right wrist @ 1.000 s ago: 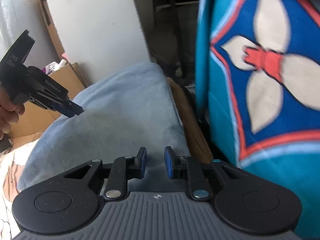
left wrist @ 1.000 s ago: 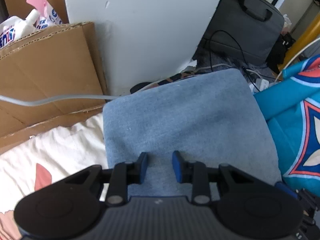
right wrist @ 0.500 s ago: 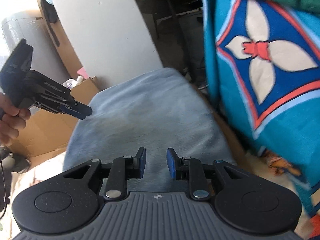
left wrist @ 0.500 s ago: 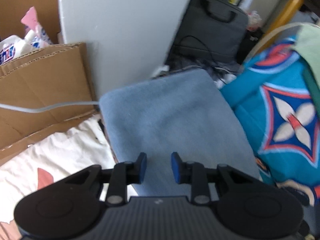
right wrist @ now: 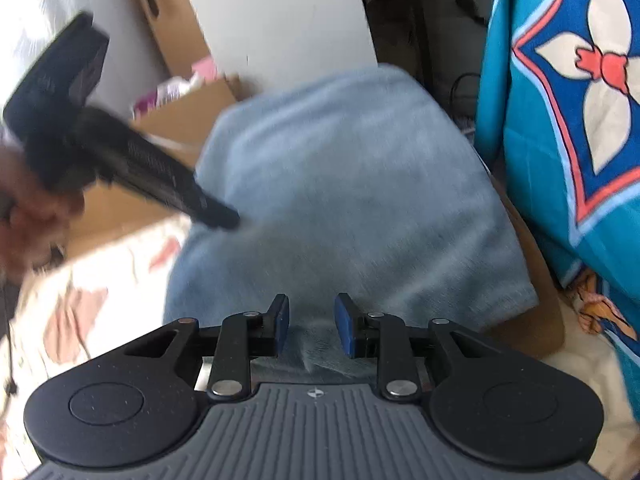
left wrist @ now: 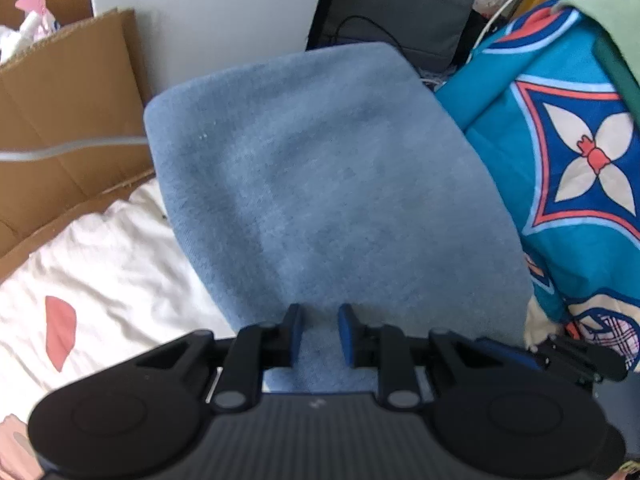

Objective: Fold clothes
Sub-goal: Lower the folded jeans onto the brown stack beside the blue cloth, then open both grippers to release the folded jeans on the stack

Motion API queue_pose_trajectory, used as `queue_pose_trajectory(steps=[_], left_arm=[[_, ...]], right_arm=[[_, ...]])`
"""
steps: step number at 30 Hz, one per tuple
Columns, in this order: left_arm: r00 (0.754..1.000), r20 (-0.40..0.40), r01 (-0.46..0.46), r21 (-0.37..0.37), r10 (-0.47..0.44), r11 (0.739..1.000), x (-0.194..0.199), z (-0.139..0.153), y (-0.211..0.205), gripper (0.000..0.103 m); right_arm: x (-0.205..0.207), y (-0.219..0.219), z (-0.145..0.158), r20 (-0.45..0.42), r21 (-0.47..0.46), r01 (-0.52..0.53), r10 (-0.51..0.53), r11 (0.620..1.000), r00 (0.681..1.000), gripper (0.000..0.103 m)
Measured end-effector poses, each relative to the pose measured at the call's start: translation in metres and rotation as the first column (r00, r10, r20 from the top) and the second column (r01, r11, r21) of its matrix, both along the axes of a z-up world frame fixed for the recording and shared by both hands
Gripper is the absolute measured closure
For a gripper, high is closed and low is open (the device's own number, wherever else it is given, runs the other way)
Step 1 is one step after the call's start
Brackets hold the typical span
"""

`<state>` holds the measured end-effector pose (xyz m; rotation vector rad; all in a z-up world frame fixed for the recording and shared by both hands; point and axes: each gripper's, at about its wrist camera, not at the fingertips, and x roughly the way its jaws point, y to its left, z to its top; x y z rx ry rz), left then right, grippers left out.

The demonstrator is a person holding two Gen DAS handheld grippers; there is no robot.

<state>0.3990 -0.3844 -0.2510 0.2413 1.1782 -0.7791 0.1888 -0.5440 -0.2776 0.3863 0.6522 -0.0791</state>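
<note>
Denim-blue garment [left wrist: 332, 184] lies as a smooth, flat-topped rectangle on the white sheet [left wrist: 92, 264], edges rounded as if layered; landmark for all positions below. Left gripper [left wrist: 318, 334] sits over the garment's near edge, jaws part open with a narrow gap, cloth visible between the pads but not pinched. Right gripper [right wrist: 308, 322] likewise over the near edge, jaws part open, nothing clamped; a small ridge of cloth shows just under its gap. In the right view the left gripper appears at the garment's left side, blurred, tip close to the cloth; contact cannot be told. Judgement: both tools paired along one edge suits taking that edge for another fold, or having just let it go after one; the scene fits either. Quilt [left wrist: 560, 152], teal with a flower print, is bunched just right of the garment, touching or nearly so. Behind the garment: white panel [left wrist: 224, 12], grey bag [left wrist: 400, 4]. Cardboard box [left wrist: 68, 92] stands behind-left of the garment; white and pink packets show inside, contents otherwise too small to read
</note>
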Motion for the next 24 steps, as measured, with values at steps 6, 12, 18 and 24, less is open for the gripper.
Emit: queue_pose_trajectory(steps=[6,12,18,24], left_arm=[[1.000,0.012,-0.009,-0.036,0.010,0.999,0.007,0.016,0.007,0.090],[0.992,0.116,-0.043,-0.025,0.046,0.999,0.028,0.043,0.002,0.087],[0.984,0.178,0.000,0.000,0.000,1.000,0.037,0.041,-0.016,0.085],[0.976,0.218,0.001,0.022,-0.006,1.000,0.049,0.017,-0.025,0.080]], right_arm=[[-0.005,0.005,-0.006,-0.038,-0.024,-0.024,0.023,0.999,0.999,0.068],[-0.008,0.003,0.004,0.012,-0.028,0.008,-0.008,1.000,1.000,0.057],[0.006,-0.012,0.004,0.010,-0.032,0.052,-0.052,0.998,0.999,0.050],[0.041,-0.022,0.006,0.003,-0.071,0.019,-0.019,0.997,1.000,0.049]])
